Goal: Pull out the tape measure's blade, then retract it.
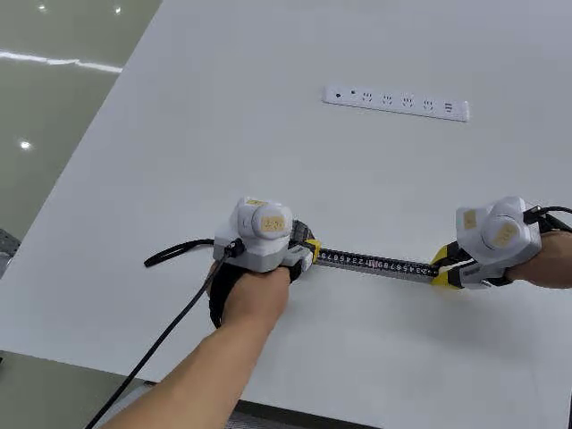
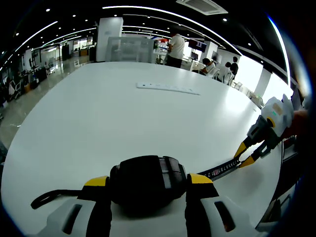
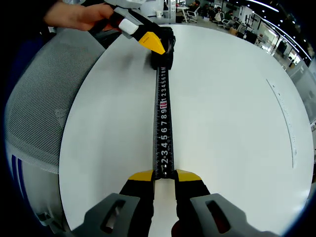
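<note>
White power strip (image 1: 396,102) lies well apart — left fingers (image 2: 200,178) clamp tape case (image 2: 147,183), right fingers (image 3: 140,176) pinch blade (image 3: 163,123)

Table: broad white worktop (image 1: 268,143), its left edge running off at an angle.
Power: long white socket strip (image 1: 396,102), flat on the far side.
Floor: glossy grey-green floor (image 1: 54,98), spotlights glinting in it.
Ceiling: dark, with curved white light strips (image 2: 163,11).
Beyond: white pillar (image 2: 109,37), standing person (image 2: 175,48).

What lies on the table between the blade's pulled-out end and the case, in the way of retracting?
Nothing visible. The blade runs straight over the table from the right gripper to the case in the left gripper; the power strip lies far aside.
</note>
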The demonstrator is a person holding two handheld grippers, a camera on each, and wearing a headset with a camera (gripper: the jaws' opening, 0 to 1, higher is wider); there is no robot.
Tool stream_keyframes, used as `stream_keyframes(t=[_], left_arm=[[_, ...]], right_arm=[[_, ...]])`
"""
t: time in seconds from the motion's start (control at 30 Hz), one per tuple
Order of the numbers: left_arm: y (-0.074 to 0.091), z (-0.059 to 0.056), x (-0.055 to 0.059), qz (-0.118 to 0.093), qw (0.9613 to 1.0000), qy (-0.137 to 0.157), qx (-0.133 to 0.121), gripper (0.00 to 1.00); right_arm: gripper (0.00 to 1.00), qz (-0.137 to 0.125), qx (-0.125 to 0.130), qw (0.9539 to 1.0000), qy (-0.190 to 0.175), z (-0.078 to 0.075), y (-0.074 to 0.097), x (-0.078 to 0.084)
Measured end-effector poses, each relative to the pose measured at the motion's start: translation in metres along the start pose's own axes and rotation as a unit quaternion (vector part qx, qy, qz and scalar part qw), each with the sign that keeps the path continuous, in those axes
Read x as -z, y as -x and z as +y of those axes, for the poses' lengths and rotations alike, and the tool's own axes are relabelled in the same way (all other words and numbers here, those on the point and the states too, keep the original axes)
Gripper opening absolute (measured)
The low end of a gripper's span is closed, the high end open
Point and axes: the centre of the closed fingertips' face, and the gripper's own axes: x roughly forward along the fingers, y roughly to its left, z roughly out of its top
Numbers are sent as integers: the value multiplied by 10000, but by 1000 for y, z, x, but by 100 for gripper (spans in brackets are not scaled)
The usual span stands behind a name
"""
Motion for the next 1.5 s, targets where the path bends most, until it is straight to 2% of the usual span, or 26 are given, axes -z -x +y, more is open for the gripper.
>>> stream_keyframes(t=[0.47,1.17,1.5], left_arm=[[0,0,0,-22,10000,10,28,56],[0,1,0,-58,9998,109,135,56],[1,1,0,-43,9998,129,175,56]], right_arm=[[12,-140,-28,9999,0,-4,-11,-15],[12,-246,-83,9997,17,-5,-18,-40],[12,-339,-135,9993,82,-5,-26,-57]])
